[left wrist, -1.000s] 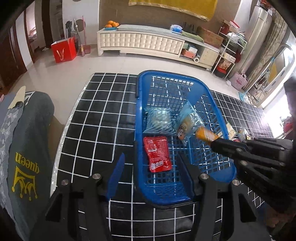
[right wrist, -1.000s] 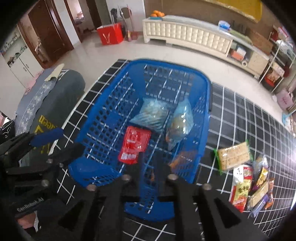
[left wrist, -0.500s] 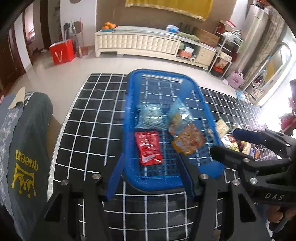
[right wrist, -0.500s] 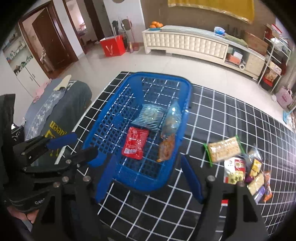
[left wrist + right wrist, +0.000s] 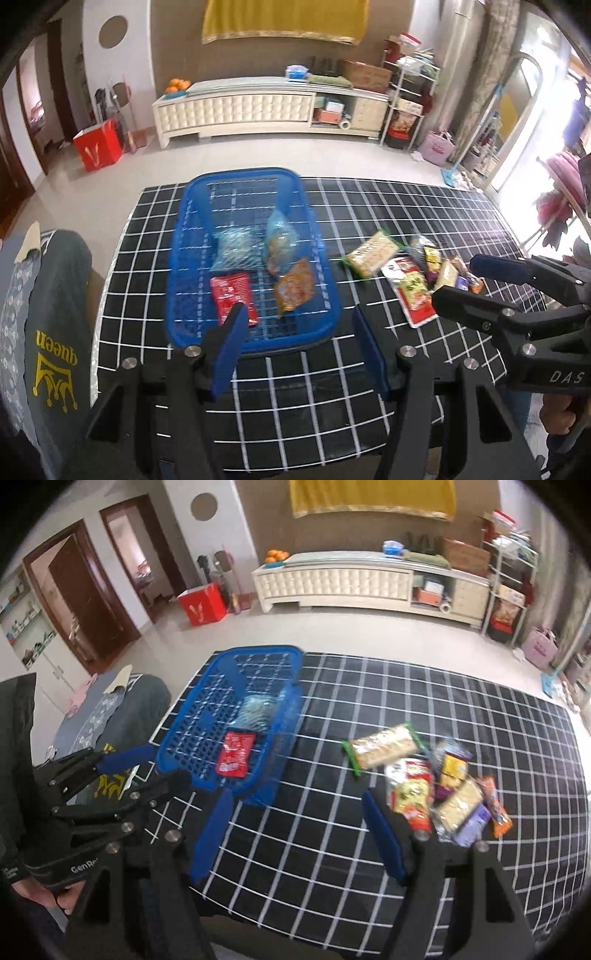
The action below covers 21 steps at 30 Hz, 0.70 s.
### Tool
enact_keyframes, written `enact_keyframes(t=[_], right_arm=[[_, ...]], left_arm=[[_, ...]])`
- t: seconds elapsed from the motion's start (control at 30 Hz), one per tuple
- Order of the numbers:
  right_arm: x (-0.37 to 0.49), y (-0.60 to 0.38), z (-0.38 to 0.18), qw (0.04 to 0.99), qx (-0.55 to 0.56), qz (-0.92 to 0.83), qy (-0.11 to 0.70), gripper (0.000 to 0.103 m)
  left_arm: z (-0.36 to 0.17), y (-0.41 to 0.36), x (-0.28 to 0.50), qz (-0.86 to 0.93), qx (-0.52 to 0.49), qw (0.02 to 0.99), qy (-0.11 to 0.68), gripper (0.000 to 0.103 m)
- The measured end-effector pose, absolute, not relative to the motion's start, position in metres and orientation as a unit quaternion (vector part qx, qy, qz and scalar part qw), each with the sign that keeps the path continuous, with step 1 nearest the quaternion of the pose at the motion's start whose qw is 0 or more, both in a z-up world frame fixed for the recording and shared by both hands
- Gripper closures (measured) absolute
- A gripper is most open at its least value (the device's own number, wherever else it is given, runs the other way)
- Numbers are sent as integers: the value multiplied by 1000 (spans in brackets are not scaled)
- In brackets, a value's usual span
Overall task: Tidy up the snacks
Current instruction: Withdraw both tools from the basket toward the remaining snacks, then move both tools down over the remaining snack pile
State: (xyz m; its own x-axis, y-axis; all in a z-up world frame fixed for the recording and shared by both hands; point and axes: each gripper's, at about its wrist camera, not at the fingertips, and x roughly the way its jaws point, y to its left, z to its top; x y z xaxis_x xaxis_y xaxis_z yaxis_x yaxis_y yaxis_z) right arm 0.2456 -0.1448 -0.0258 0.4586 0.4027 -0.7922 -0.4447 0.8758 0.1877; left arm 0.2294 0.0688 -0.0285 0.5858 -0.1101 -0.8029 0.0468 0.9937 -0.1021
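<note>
Snack packets point(image 5: 443, 786) lay heaped on the checked tablecloth point(image 5: 332, 849), just ahead of the right gripper point(image 5: 301, 834), whose jaws were spread wide and held nothing. The left gripper point(image 5: 299, 347), equally wide open and empty, hovered before the blue basket point(image 5: 177, 295). Inside the basket lay a red packet point(image 5: 232, 299), an orange packet point(image 5: 295, 288) and two clear bags point(image 5: 236, 251).

Left gripper point(image 5: 299, 347): black frame, blue pads point(image 5: 229, 350), silver screws; "GenRo.." lettering seen fr right cam.
Right gripper point(image 5: 295, 834): same black build, blue pads point(image 5: 210, 834), "DAS" in white.
Hands: bare skin; dark sleeve on left.
</note>
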Motion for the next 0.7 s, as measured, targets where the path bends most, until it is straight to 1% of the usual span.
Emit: enact_keyframes(t=[0.23,0.43,0.5,0.53,0.57,0.7], right_arm=[[242,-204,-26,865,9,220,450,27],[248,-248,-38,867,40,191,458,27],[251,-263,-42,867,49,181,462,27],[253,-271,-46,866,56,175,465,27],[255,-277,-48,865,61,172,467,27],[264,-306,-64,858,90,151,482,27]], left_arm=[[-23,21,228,-73,-11,890,450,47],[-31,-24,236,-95,7,883,460,47],[-35,-37,239,-100,12,880,464,44],[-37,-43,241,-103,13,879,466,39],[-40,-49,243,-107,15,878,467,37],[-50,-77,252,-117,23,870,479,37]])
